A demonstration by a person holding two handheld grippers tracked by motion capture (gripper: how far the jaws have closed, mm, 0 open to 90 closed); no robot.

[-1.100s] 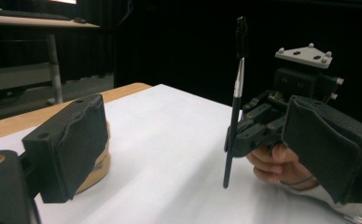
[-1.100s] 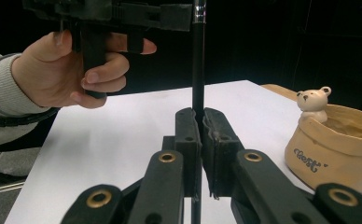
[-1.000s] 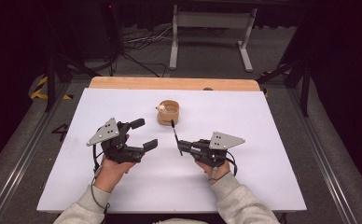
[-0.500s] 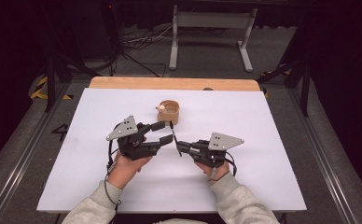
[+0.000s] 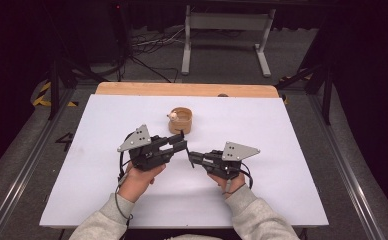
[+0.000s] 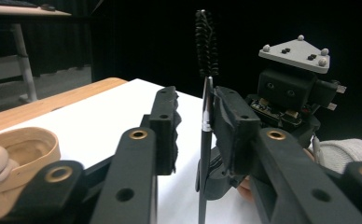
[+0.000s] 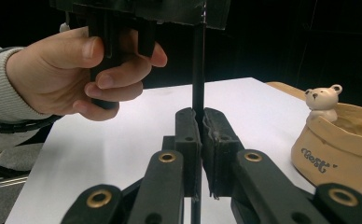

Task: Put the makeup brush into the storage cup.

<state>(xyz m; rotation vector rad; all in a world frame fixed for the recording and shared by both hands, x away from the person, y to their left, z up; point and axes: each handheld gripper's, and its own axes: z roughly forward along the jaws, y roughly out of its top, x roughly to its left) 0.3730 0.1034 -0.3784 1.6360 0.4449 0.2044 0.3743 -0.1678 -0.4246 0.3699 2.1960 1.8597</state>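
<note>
A thin black brush with a bristled tip stands upright, its stem clamped low down in my right gripper, which is shut on it near the table's middle. My left gripper reaches in from the left, jaws on either side of the stem. In the left gripper view the stem lies against the right-hand jaw, with a gap to the other. These jaws have just been closing with the stem between them. A tan cup with a small bear figure stands just beyond both grippers.
The white tabletop ends in a wooden strip at the far side. Beyond it are a metal stand and cables on the floor. The cup sits close to the right of my right gripper's jaws.
The left gripper has moved right toward the brush, and its jaws have narrowed around the stem. The right gripper and the cup have stayed put.
</note>
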